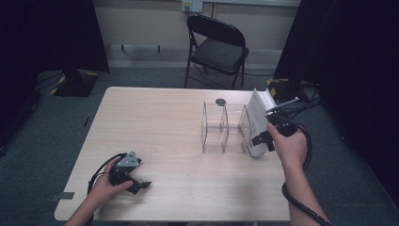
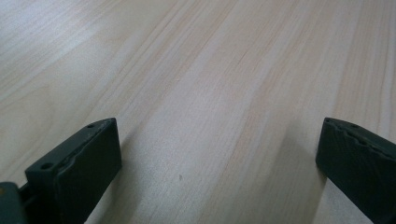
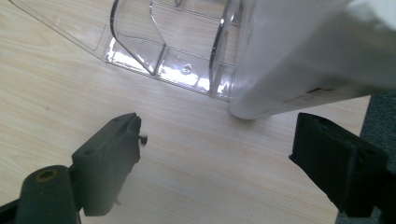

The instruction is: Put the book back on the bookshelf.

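A clear plastic organizer (image 1: 223, 127) with upright dividers stands right of the middle of the wooden table (image 1: 164, 122). A white flat box-like item (image 1: 258, 120) leans on edge in its rightmost slot. My right gripper (image 1: 263, 141) hovers at the near end of that white item, open. In the right gripper view the white item (image 3: 299, 60) and organizer (image 3: 163, 51) lie just ahead of my right gripper (image 3: 219, 140), with nothing between the jaws. My left gripper (image 1: 140, 186) rests at the front left of the table, open, over bare wood (image 2: 210, 70), seen in its own view (image 2: 219, 154).
A small dark disc (image 1: 220, 101) lies on the table behind the organizer. A black folding chair (image 1: 219, 44) stands beyond the far edge. The table's right edge (image 1: 277, 155) runs close beside the right hand. Black curtains hang at both sides.
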A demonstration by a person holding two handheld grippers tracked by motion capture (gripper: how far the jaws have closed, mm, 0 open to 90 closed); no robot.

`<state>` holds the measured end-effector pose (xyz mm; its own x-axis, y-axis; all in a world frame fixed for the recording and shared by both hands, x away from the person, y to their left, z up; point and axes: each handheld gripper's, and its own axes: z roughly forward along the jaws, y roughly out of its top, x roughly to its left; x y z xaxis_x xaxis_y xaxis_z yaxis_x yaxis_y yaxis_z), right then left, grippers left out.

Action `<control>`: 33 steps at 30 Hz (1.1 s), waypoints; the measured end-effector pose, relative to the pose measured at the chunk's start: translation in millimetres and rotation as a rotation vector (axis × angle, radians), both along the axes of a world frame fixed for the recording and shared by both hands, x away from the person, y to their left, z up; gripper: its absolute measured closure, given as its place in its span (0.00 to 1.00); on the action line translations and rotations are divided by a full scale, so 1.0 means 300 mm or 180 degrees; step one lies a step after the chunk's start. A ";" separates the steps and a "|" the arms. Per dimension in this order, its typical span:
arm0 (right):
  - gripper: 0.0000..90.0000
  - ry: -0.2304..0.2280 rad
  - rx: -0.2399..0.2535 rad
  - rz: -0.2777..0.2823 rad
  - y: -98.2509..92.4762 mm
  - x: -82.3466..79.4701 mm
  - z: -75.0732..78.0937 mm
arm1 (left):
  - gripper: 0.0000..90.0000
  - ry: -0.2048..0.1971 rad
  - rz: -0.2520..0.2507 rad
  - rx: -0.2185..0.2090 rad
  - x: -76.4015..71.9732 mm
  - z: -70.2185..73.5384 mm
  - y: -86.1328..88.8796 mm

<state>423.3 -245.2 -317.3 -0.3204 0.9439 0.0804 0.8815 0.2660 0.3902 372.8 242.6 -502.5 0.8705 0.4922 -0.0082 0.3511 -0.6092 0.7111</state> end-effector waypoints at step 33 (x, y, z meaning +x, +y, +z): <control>0.16 -0.0047 0.0149 0.0425 0.101 -0.026 -0.084 | 0.00 -0.0011 0.0022 -0.0013 -0.001 -0.002 -0.002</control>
